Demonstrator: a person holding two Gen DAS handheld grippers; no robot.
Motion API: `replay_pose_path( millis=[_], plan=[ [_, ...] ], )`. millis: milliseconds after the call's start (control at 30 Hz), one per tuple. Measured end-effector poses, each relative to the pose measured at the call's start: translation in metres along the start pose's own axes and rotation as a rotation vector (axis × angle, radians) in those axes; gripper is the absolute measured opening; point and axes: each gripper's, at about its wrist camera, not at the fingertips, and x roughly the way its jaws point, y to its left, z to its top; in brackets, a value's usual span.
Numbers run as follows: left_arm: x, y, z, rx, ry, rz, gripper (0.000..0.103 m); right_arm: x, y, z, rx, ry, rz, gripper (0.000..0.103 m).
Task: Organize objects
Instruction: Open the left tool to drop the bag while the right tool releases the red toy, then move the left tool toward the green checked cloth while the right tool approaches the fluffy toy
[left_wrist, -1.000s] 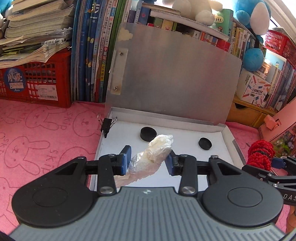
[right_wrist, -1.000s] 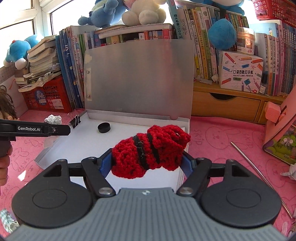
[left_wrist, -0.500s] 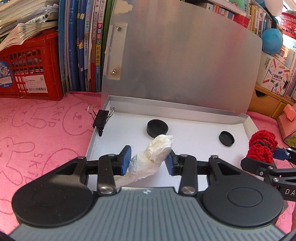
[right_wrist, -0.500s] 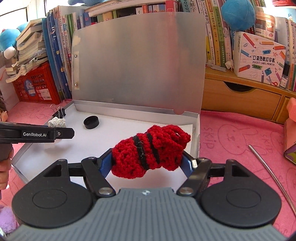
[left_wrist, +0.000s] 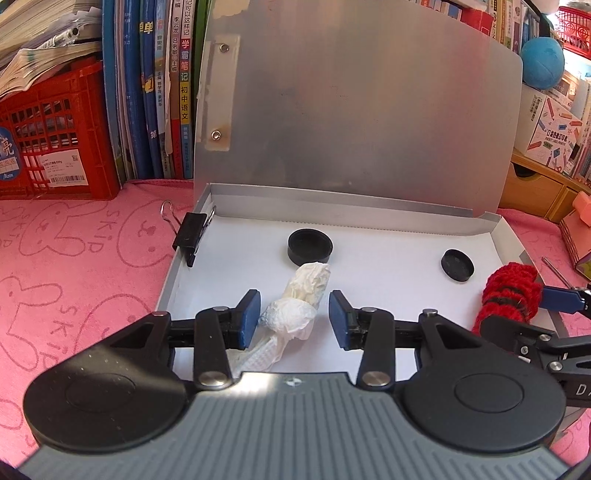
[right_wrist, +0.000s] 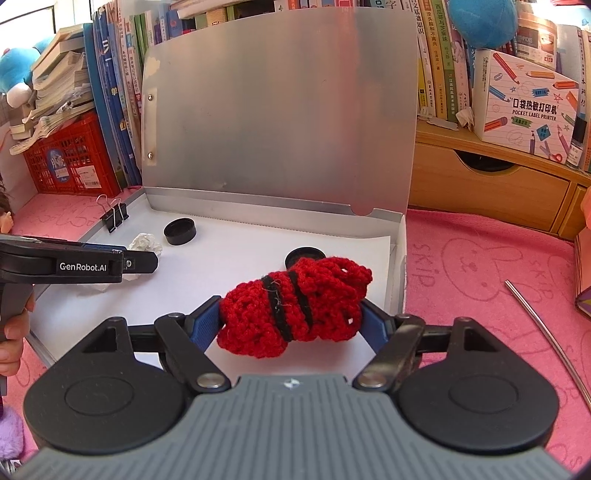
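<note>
An open silver box (left_wrist: 369, 236) with a raised lid (left_wrist: 351, 110) lies on the pink cloth. My left gripper (left_wrist: 293, 317) is open over the box's white floor, and a crumpled white tissue (left_wrist: 299, 302) lies loose between its jaws, resting on the floor. My right gripper (right_wrist: 291, 317) is shut on a red crocheted bundle with black stripes (right_wrist: 295, 306), held above the box's right part; the bundle also shows in the left wrist view (left_wrist: 511, 291). Two black caps (left_wrist: 310, 245) (left_wrist: 457, 270) sit in the box.
A black binder clip (left_wrist: 190, 234) is on the box's left rim. Books and a red crate (left_wrist: 55, 129) stand behind. A wooden drawer unit (right_wrist: 487, 184) and a label printer box (right_wrist: 524, 96) are at the right. A metal rod (right_wrist: 546, 328) lies on the cloth.
My left gripper's jaws have opened and let go of the tissue, which now rests on the box floor. Both grippers moved closer in over the box. The right still holds the bundle.
</note>
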Motion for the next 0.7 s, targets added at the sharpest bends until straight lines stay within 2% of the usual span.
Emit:
replay_pose_path(
  millis=[33, 133, 333, 700],
  plan=[
    [-0.002, -0.001, 0.0, 0.004, -0.005, 0.001, 0.059, -0.001, 0.0, 0.0, 0.003, -0.004, -0.001, 0.089],
    [-0.009, -0.004, -0.001, 0.029, -0.028, 0.004, 0.07, -0.008, 0.0, 0.001, 0.012, -0.017, 0.005, 0.096],
    [-0.031, -0.007, -0.002, 0.033, -0.052, -0.02, 0.083, -0.025, 0.004, 0.002, -0.008, -0.025, 0.0, 0.1],
    [-0.086, -0.02, -0.015, 0.078, -0.098, -0.041, 0.085, -0.066, 0.017, -0.008, -0.022, -0.043, -0.019, 0.101]
  ],
)
